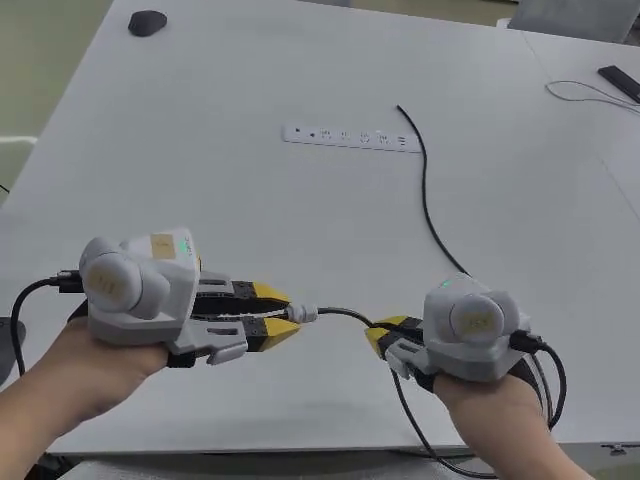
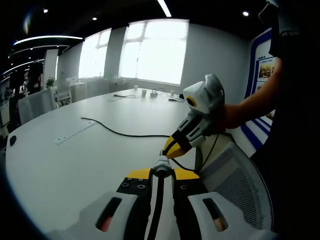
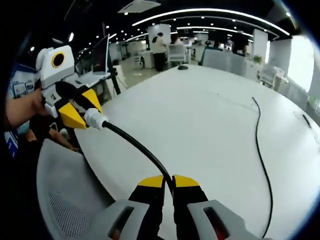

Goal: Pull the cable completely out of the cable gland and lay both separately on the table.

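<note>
Office workbench: the white tabletop (image 1: 200,170) stretched out under my hands as I held the work above its near edge. A long black cable (image 1: 424,200) ran back across it, past a power strip (image 1: 348,138). Its near end appeared to come up through my right gripper (image 1: 374,335), which was pinched narrow on the cable. My left gripper (image 1: 292,313) was clamped on the small white cable gland (image 1: 305,314) at its very tips, with a short bowed stretch of cable between the two.

The risks, as I judged them:
- The smooth jacket could slide through the right gripper instead of leaving the gland.
- A pull off the gland's axis could make the seal bind.
- The gland, held so near the tips, could twist free and drop past the tabletop's edge.
- A dark line between my left jaws looked like cable tail, and pinching it would block the pull.
</note>
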Demonstrator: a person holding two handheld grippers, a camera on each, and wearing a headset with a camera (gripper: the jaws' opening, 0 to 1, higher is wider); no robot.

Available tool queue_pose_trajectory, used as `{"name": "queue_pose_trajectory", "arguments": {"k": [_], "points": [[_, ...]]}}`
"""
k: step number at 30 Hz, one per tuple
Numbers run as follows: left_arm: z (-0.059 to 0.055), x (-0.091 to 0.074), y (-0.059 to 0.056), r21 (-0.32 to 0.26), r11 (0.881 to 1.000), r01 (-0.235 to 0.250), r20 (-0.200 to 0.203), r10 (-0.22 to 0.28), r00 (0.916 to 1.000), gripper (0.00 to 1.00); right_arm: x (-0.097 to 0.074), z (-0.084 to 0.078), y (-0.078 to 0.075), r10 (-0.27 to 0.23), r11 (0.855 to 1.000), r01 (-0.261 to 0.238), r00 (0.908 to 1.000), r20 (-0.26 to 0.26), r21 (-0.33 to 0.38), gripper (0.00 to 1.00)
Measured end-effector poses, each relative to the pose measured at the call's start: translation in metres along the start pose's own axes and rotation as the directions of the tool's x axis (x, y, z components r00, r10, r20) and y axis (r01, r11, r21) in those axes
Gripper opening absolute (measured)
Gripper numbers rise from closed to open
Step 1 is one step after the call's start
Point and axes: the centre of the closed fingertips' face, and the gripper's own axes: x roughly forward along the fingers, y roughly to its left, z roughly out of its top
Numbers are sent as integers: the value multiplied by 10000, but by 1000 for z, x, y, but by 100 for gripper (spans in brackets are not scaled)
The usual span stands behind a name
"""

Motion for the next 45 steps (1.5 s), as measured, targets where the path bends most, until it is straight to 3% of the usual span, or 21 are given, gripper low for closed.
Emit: {"name": "queue_pose_trajectory", "arguments": {"k": [6, 9, 13, 18, 19, 23, 32, 40, 45], "points": [[-1, -1, 0, 28, 10000, -4, -38, 4, 10000, 15, 6, -17, -14, -13, 9863, 41, 9999, -172, 1652, 0], [-2, 0, 0, 90, 10000, 5, -83, -4, 10000, 15, 9, -27, -20, -133, 9810, 211, 9990, -418, 1929, 0], [-3, 1, -2, 182, 9998, 42, -126, -39, 9999, 15, 12, -40, -26, -205, 9556, 390, 9976, -662, 2921, 0], [-2, 1, -2, 171, 9998, 89, -62, -88, 9999, 15, 12, -50, -29, -148, 9010, 444, 9973, -718, 4315, 1], [-2, 1, -2, 194, 9998, 91, -69, -90, 9999, 15, 13, -50, -27, -16, 8798, 318, 9980, -640, 4743, 1], [-1, 2, -2, 204, 9997, 108, -46, -107, 9999, 15, 14, -51, -29, -85, 8895, 373, 9978, -650, 4554, 1], [2, -2, 2, 297, 9995, -47, 136, 43, 9999, 15, 11, -48, -26, -150, 9373, 314, 9986, -498, 3472, 2], [2, -4, 7, 299, 9994, -175, 150, 171, 9997, 15, 11, -46, -22, 26, 9553, 139, 9985, -555, 2952, 5], [3, -4, 9, 230, 9994, -245, 131, 242, 9996, 15, 4, -32, -16, 139, 9750, -68, 9994, -305, 2220, 13]]}}
